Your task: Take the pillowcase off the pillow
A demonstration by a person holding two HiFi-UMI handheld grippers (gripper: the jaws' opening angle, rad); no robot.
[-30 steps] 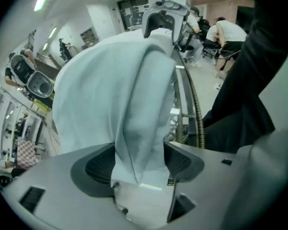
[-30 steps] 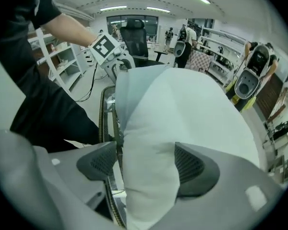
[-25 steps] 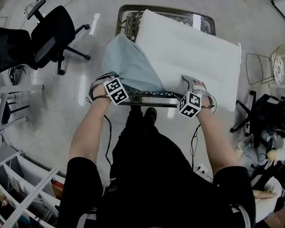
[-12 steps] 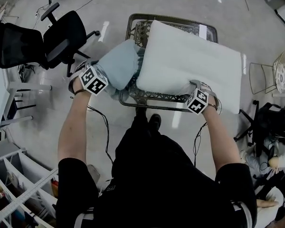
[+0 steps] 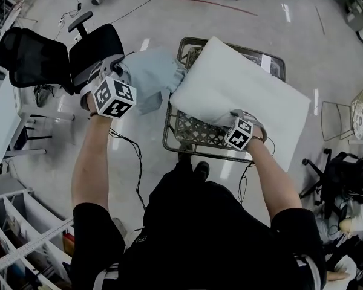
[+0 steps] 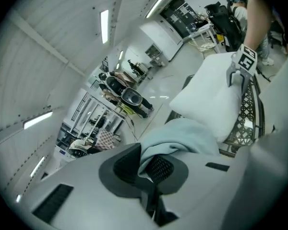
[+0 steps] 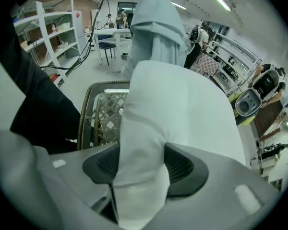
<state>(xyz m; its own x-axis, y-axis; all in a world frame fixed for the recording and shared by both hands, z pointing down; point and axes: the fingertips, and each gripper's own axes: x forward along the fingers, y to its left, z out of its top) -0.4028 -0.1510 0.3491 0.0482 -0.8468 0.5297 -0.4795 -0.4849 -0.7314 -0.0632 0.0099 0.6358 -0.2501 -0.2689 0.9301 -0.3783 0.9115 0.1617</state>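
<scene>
Your left gripper (image 5: 116, 71) is held out at 10 o'clock in the head view, above the seat of a black office chair (image 5: 94, 47). Its jaws are pressed together on a fold of the pale blue pillowcase (image 5: 151, 76). In the left gripper view the cloth bunches up out of the closed pads and runs off toward 2 o'clock.

From your left gripper the pillowcase stretches toward 3 o'clock and reaches the near left corner of the white pillow (image 5: 245, 86). Almost all of the pillow is bare. You cannot tell from these views whether the cloth still covers that corner or only touches it.

The pillow lies tilted across the metal lattice table (image 5: 196, 135), at 1 o'clock from the middle of the head view. Its right end overhangs the table's edge.

Your right gripper (image 5: 243, 116) points steeply down at the pillow's near edge. Its jaws have just been closing, and they now pinch a thick fold of the pillow. The right gripper view shows the white stuffing squeezed in between both pads.
</scene>
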